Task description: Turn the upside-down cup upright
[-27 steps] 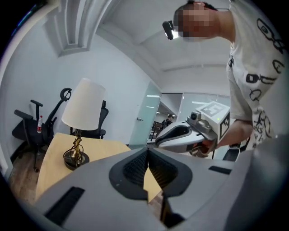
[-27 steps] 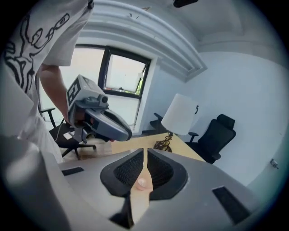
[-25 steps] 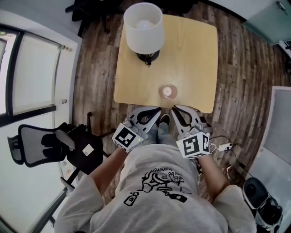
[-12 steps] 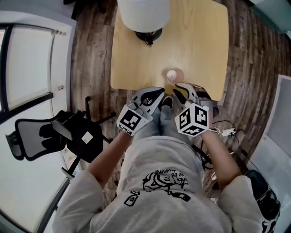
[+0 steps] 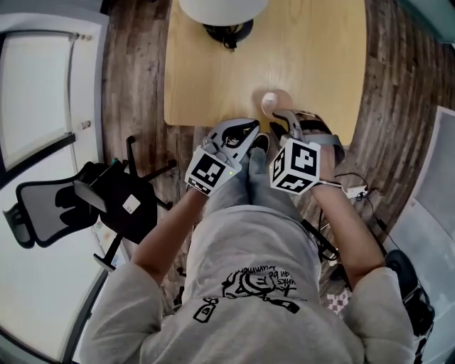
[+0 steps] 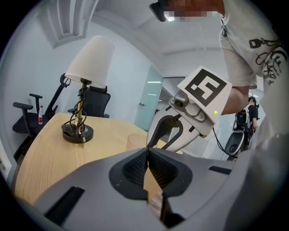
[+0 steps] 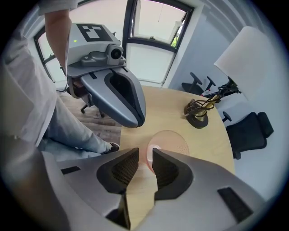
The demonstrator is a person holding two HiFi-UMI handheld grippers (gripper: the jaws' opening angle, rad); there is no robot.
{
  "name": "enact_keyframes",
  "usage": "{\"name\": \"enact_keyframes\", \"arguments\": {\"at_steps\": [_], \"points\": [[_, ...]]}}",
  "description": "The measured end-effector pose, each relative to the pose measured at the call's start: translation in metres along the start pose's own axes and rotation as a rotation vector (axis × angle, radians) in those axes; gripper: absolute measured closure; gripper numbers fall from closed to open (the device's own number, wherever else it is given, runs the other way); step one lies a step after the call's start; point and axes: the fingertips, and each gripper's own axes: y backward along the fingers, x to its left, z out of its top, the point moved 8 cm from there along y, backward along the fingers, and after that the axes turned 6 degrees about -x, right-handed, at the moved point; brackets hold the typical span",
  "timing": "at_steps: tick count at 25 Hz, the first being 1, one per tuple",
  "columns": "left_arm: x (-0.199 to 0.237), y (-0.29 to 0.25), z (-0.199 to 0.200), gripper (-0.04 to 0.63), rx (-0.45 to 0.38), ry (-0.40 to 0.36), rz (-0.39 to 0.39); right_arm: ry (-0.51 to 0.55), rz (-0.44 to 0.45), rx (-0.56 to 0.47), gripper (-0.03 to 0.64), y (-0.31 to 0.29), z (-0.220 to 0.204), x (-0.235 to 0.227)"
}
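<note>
A pale pink see-through cup (image 5: 269,102) stands upside down on the wooden table (image 5: 313,57), near its front edge. In the right gripper view the cup (image 7: 168,140) lies just beyond the fingertips. My right gripper (image 5: 279,122) points steeply down at it, and its jaws (image 7: 145,153) are opening with a narrow gap and nothing between them. My left gripper (image 5: 250,131) hangs at the table's front edge, left of the cup, and its jaws (image 6: 147,151) are shut and empty. In the left gripper view the cup (image 6: 134,140) shows partly behind the jaws, under the right gripper (image 6: 168,133).
A lamp with a white shade (image 5: 222,8) and a dark base (image 7: 197,118) stands at the table's far side. A black office chair (image 5: 85,199) sits on the wooden floor to the left. A cable and power strip (image 5: 353,190) lie on the floor at the right.
Both grippers have come down and forward to the table's front edge. The right one has tipped downward over the cup, and its jaws have parted a little.
</note>
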Motion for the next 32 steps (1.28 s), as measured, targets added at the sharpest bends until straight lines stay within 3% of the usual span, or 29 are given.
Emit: {"name": "enact_keyframes", "arguments": {"at_steps": [4, 9, 16, 23, 32], "points": [[0.003, -0.001, -0.003, 0.586, 0.009, -0.006, 0.000, 0.018, 0.012, 0.026, 0.524, -0.009, 0.001, -0.003], [0.001, 0.002, -0.008, 0.586, 0.014, 0.006, -0.005, 0.000, 0.035, 0.030, 0.576, -0.012, 0.000, -0.001], [-0.005, 0.007, 0.000, 0.586, 0.005, 0.023, 0.003, -0.038, -0.005, -0.031, 0.581, 0.008, -0.004, -0.001], [-0.013, 0.017, 0.035, 0.586, -0.047, 0.028, -0.002, -0.177, -0.055, -0.174, 0.581, 0.059, -0.001, -0.014], [-0.038, 0.032, 0.112, 0.583, -0.141, 0.010, -0.062, -0.464, -0.061, -0.507, 0.581, 0.156, 0.002, -0.033]]}}
